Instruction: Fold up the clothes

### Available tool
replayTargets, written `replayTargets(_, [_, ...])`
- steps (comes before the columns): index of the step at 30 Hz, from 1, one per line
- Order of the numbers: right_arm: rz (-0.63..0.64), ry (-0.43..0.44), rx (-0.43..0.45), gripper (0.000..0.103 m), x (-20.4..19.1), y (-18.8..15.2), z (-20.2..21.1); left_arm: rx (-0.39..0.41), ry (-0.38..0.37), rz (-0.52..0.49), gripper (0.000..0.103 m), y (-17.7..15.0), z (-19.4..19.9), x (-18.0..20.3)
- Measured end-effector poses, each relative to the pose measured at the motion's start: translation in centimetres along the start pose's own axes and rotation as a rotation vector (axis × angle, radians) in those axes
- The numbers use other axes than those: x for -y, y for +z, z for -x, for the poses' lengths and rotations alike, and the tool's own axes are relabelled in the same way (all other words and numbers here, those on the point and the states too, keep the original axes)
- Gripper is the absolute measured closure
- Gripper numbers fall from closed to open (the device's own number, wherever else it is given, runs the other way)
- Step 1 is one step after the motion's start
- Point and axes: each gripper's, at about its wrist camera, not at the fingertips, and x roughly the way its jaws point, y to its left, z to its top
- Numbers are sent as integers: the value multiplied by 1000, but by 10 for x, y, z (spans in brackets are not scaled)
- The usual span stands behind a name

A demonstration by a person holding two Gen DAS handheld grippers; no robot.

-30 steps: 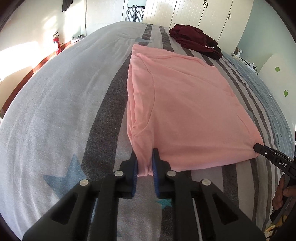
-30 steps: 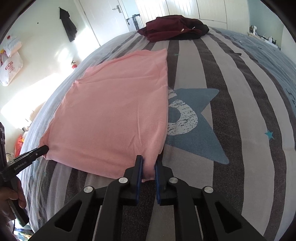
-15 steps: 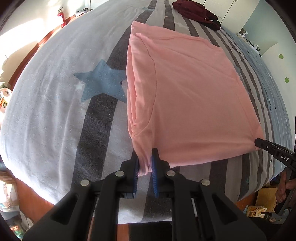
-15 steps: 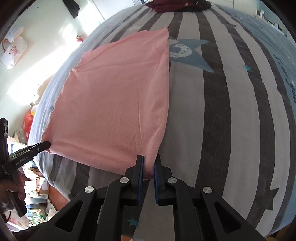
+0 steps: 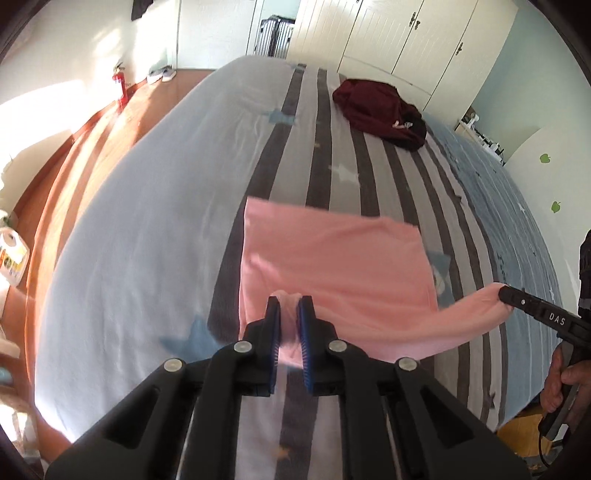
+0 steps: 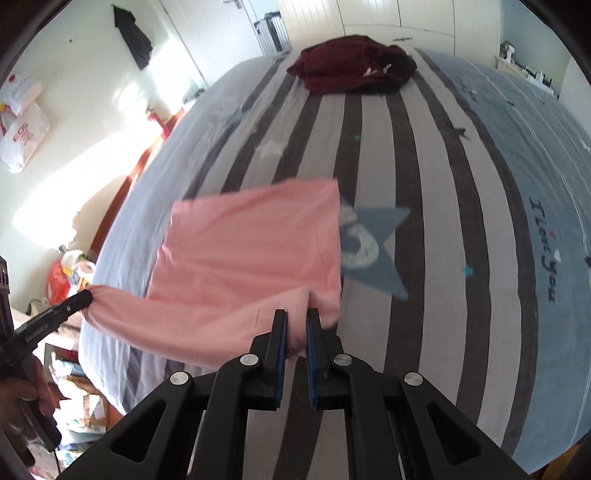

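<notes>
A pink garment [image 5: 332, 258] [image 6: 251, 240] hangs lifted over the striped bed, its near edge stretched between both grippers while its far end still lies on the cover. My left gripper [image 5: 289, 301] is shut on the near left corner. My right gripper [image 6: 294, 314] is shut on the near right corner. Each wrist view shows the other gripper's black tip pinching the cloth: the right gripper [image 5: 508, 293] at the right edge, the left gripper [image 6: 83, 297] at the left edge. The fabric sags between them.
A dark maroon pile of clothes [image 5: 380, 109] [image 6: 351, 64] lies at the far end of the bed [image 5: 147, 221]. White wardrobe doors [image 5: 406, 33] stand behind. A red fire extinguisher [image 5: 120, 83] and wooden floor are on the left. Cluttered bags [image 6: 66, 273] lie beside the bed.
Both grippers have risen with the pink garment's near corners. The near edge came off the bed and now hangs in the air; less of the garment lies flat.
</notes>
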Motion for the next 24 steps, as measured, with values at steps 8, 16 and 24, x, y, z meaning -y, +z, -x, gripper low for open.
replayTargets(8, [-99, 21, 101, 94, 29, 109, -111, 4, 75, 87, 94, 72, -109, -56])
replayTargets(16, [-52, 40, 73, 93, 49, 75, -123, -36, -45, 70, 51, 29, -117, -72])
replayTargets(24, [-13, 55, 28, 93, 38, 63, -146, -84, -104, -16, 69, 25, -144, -48])
